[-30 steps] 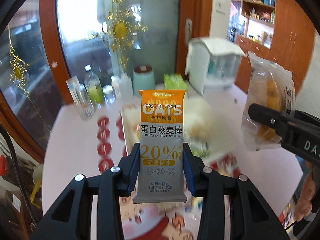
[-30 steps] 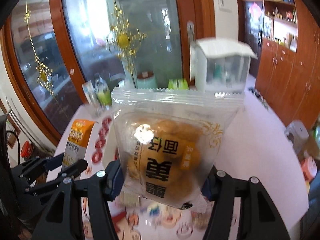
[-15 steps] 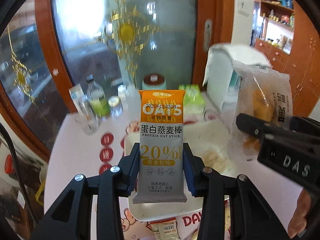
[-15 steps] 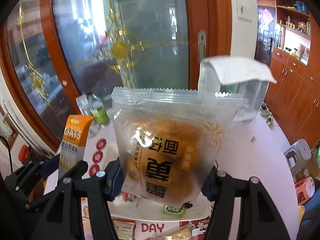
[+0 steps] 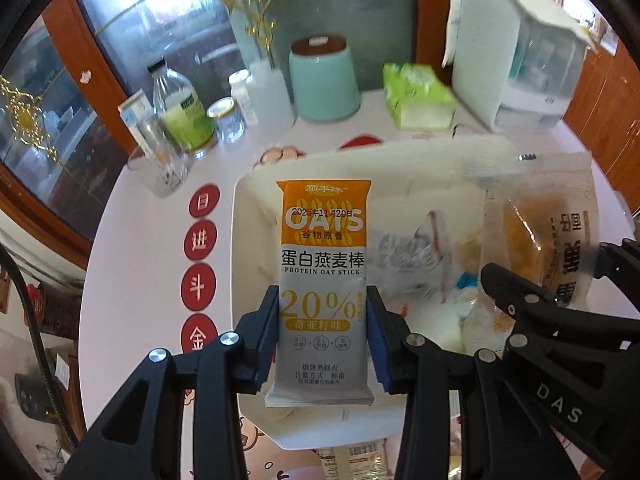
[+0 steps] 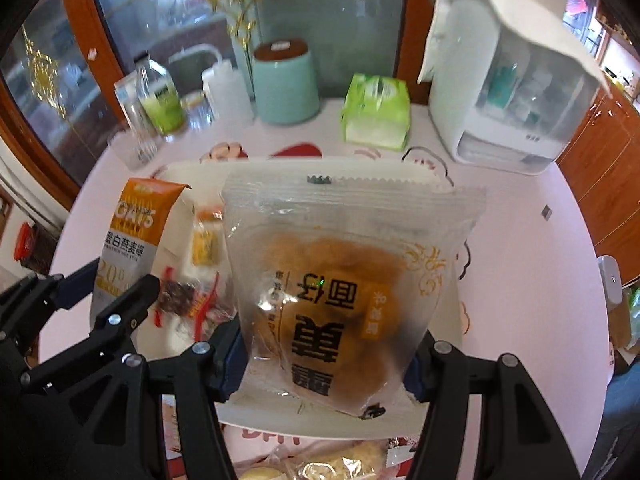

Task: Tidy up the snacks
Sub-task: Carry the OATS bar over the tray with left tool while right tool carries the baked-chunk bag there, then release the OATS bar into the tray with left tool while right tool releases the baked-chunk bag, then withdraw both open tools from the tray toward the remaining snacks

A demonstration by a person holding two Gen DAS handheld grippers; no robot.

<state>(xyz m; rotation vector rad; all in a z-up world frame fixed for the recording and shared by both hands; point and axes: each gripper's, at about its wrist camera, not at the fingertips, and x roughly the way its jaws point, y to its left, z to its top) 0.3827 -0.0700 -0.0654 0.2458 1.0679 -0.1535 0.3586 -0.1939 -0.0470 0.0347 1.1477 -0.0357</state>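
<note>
Two snacks hang over the shallow white rectangular tray (image 5: pixel 248 216), one in each gripper. The left gripper (image 5: pixel 322 336) has its jaws narrowed onto the lower half of an orange-and-grey oat stick wrapper (image 5: pixel 323 264), pressing both long edges, so the bar's long axis runs straight out along the fingers and its orange top points toward the tray's far rim. The right gripper (image 6: pixel 326 354) has its jaws set wider, clamped on the bottom of a frosted clear pouch of golden-brown pastry (image 6: pixel 344 276), whose serrated top seal likewise leads toward the tray's far side.

Both tools tilt steeply down at the tray, which sits on the pink round counter (image 6: pixel 520 248) and already holds a few loose wrapped snacks (image 6: pixel 188 292). The oat stick hangs over the tray's left part, the pouch over its right, the two grippers just beside each other. Judging by that, each snack looks set to go in top end first, landing flat with its length running from the tray's near rim toward the far one.
</note>
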